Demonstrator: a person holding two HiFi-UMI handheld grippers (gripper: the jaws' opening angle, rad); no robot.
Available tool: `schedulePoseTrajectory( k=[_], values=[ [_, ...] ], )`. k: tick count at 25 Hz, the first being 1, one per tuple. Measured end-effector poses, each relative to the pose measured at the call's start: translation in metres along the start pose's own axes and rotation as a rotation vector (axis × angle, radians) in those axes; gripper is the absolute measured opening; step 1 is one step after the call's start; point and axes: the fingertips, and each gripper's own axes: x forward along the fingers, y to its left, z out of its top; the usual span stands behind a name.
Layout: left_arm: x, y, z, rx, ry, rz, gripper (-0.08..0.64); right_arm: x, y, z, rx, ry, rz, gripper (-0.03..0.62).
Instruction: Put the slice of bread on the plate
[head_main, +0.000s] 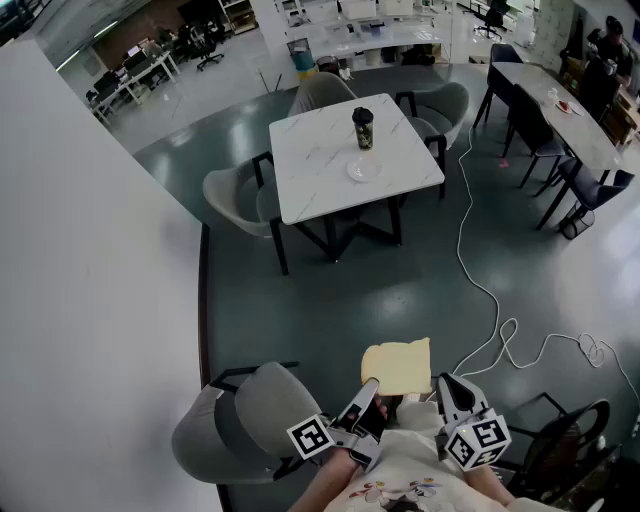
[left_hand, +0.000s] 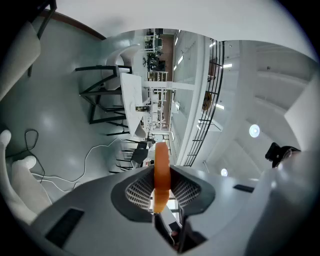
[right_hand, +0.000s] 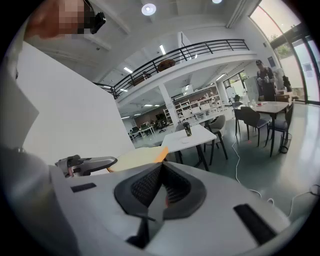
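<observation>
**Head view.** We find the slice of bread (head_main: 397, 366) held flat in the air, low in the frame, in front of the person's body and above the dark floor (head_main: 400, 290). The left gripper (head_main: 372, 392) reaches it from the lower left and meets its near left edge. The right gripper (head_main: 445, 385) sits just beside the slice's right edge; we cannot judge contact there from this view. The plate (head_main: 363, 169) lies well apart from the slice, on the white table (head_main: 310, 170) farther up the frame, on the near side of a dark cup (head_main: 363, 128). A grey chair (head_main: 240, 420) stands at the person's left, and a white cable (head_main: 470, 260) trails over the floor.

**Left gripper view.** The room appears turned on its side. The slice (left_hand: 161, 157) shows edge-on as an orange-brown band between the two ribbed pads, which press on it from either side. This gripper is clamped on the bread (the head view shows only that its jaws reach the slice).

**Right gripper view.** We see the right gripper's jaws brought together with nothing between the pads. The slice (right_hand: 137, 157) lies flat just beyond and left of their tips, with one crust corner right above them; we cannot tell whether it touches. The left gripper shows at the slice's far-left side. The plate and cup appear on the table ahead, which the left gripper view does not make clear.
</observation>
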Motion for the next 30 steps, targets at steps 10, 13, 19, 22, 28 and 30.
schedulePoseTrajectory(
  k=[10, 13, 19, 22, 28, 30],
  values=[
    [0.017, 0.007, 0.003, -0.013, -0.023, 0.028, 0.097, 0.014, -0.016, 0.014, 0.023, 0.005, 0.044, 0.006],
    [0.020, 0.010, 0.003, -0.017, -0.045, 0.034, 0.097, 0.019, -0.021, 0.011, 0.053, 0.006, 0.097, 0.006],
    [0.032, 0.011, -0.006, -0.009, -0.069, 0.040, 0.097, 0.020, -0.033, 0.022, 0.099, -0.002, 0.145, 0.006],
    [0.040, 0.014, -0.009, -0.009, -0.090, 0.036, 0.097, 0.018, -0.045, 0.021, 0.105, 0.008, 0.140, 0.006],
    [0.062, 0.022, -0.028, -0.009, -0.122, 0.047, 0.097, 0.007, -0.080, 0.030, 0.080, -0.005, 0.161, 0.006],
    [0.064, 0.025, -0.033, 0.007, -0.135, 0.050, 0.097, 0.005, -0.087, 0.028, 0.083, -0.001, 0.176, 0.006]
  ],
)
